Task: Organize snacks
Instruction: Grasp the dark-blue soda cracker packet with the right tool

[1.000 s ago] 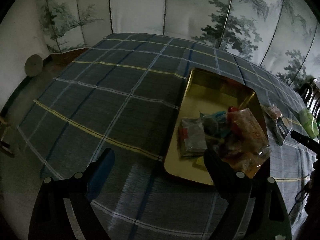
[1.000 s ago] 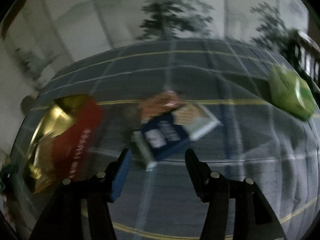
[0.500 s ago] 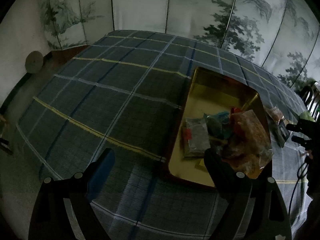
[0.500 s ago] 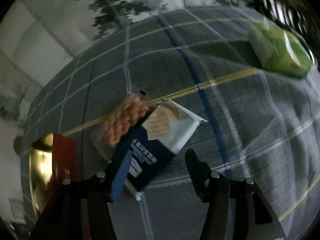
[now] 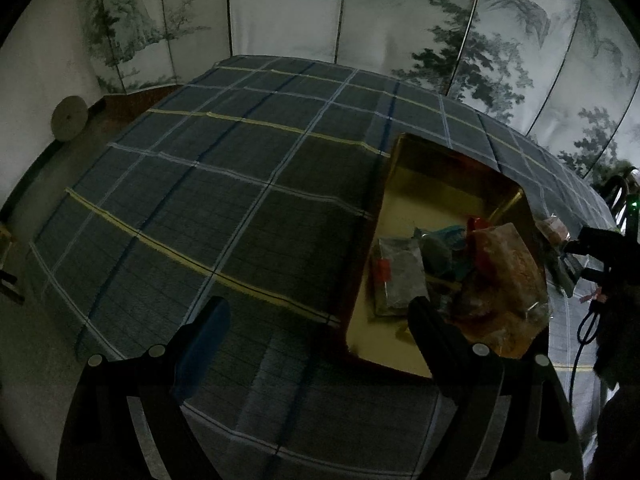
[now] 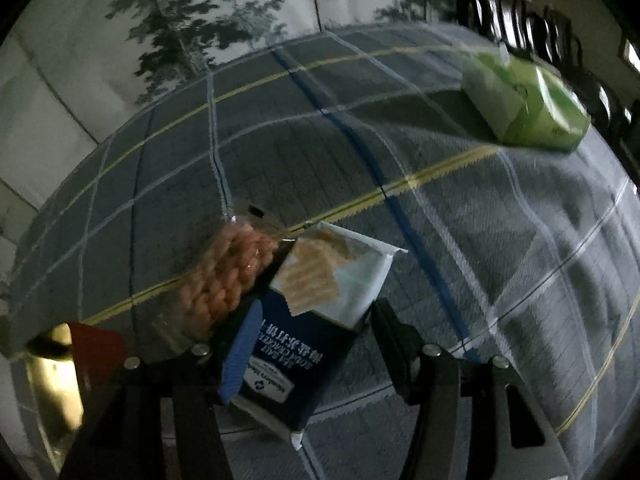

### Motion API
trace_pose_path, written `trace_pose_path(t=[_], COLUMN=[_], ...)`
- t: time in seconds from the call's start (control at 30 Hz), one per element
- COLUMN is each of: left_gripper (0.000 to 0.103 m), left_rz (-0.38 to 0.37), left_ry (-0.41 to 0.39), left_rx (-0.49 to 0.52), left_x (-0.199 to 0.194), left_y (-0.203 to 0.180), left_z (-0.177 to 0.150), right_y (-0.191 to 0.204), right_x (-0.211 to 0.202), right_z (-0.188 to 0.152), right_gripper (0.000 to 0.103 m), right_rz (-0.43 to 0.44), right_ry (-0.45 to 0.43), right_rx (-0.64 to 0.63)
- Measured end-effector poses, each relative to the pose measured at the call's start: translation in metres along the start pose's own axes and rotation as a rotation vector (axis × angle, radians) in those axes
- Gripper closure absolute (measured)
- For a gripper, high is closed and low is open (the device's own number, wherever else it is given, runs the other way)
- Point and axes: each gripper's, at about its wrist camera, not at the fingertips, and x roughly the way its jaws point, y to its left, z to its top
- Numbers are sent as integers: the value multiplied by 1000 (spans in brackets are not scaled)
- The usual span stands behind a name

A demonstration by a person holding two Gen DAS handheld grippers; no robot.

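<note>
Snacks sit in two spots on the plaid tablecloth (image 5: 248, 216). Right between the right gripper (image 6: 312, 344)'s fingers lies the dark blue cracker pack (image 6: 296, 344), flat on the cloth, its pale end pointing away from the gripper; the jaws stand partly apart around it, and through the blur it's hard to say whether the blue pad on the left finger actually touches the wrapper, though the right finger looks clear of it. Just left of the pack, and tucked against it, lies a clear bag of orange-pink snacks (image 6: 224, 280). Far ahead and off to the right of this gripper sits a green packet (image 6: 528, 112), well apart from the others. Low at the left edge peeks the gold tray (image 6: 52, 380). Over on the other side, the left gripper (image 5: 316, 320) hangs wide open with nothing in it, bare cloth between its fingers. The same gold tray (image 5: 432, 184) lies ahead and to its right, its near end piled with wrapped snacks (image 5: 500, 272), its far end bare, the right finger overlapping the tray's near corner.
</note>
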Motion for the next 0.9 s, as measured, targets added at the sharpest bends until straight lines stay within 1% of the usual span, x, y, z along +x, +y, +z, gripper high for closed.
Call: trace_pose_path(t=[0.13, 0.17, 0.2, 0.33, 0.43, 0.5, 0.6, 0.67, 0.9], left_gripper=[15, 15, 15, 15, 15, 15, 15, 15, 15], left_rz=[1, 2, 0, -6, -3, 1, 4, 6, -5], left_ry=[5, 6, 5, 2, 0, -1, -2, -2, -6], left_rx=[8, 9, 11, 15, 22, 24, 19, 20, 26], left_x=[2, 2, 2, 2, 0, 0, -1, -1, -3], left_y=[-2, -4, -5, -9, -11, -12, -11, -12, -17], left_z=[2, 2, 2, 3, 4, 5, 6, 7, 8], right_y=[7, 6, 7, 9, 8, 9, 19, 21, 6], right_x=[-8, -8, -10, -11, -7, -1, 2, 2, -7], right_z=[-8, -7, -8, -9, -9, -9, -14, -20, -32], right_gripper=[44, 40, 39, 38, 31, 29, 29, 29, 29], right_rz=[-35, -46, -60, -56, -24, -27, -65, -69, -30], right_ry=[-67, -75, -84, -78, -45, -27, -47, -65, -102], right_rx=[-108, -122, -132, -112, -58, -37, -106, -162, -248])
